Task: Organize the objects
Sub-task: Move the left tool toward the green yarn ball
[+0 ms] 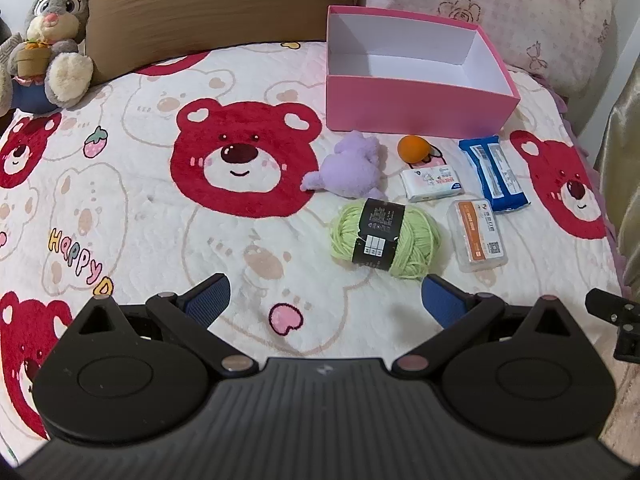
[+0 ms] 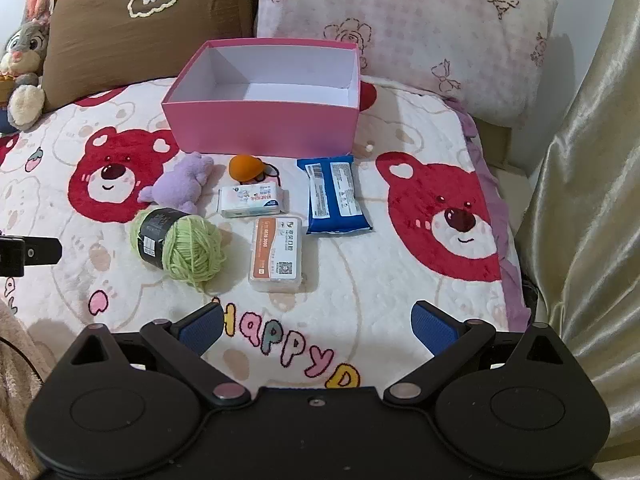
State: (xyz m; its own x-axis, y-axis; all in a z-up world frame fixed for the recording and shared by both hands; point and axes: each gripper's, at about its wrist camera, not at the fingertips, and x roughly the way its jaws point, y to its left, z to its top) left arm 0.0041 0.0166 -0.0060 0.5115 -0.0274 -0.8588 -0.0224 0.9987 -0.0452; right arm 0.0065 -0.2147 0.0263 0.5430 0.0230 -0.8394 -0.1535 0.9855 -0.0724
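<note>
Covering the bed, the bear blanket (image 2: 400, 280) carries an empty pink box (image 2: 264, 128) at its pillow end. Only the right view shows the gold curtain (image 2: 580, 220); the left shows the whole toy rabbit (image 1: 52, 44). Yarn (image 1: 384, 236), a purple plush (image 1: 352, 168), packets and an orange ball (image 1: 414, 148) lie near the box. Both the left gripper (image 1: 326, 300) and right gripper (image 2: 316, 324) hover spread, holding nothing.

Left gripper (image 1: 326, 300) wide apart; green yarn (image 1: 384, 238) just ahead.
</note>
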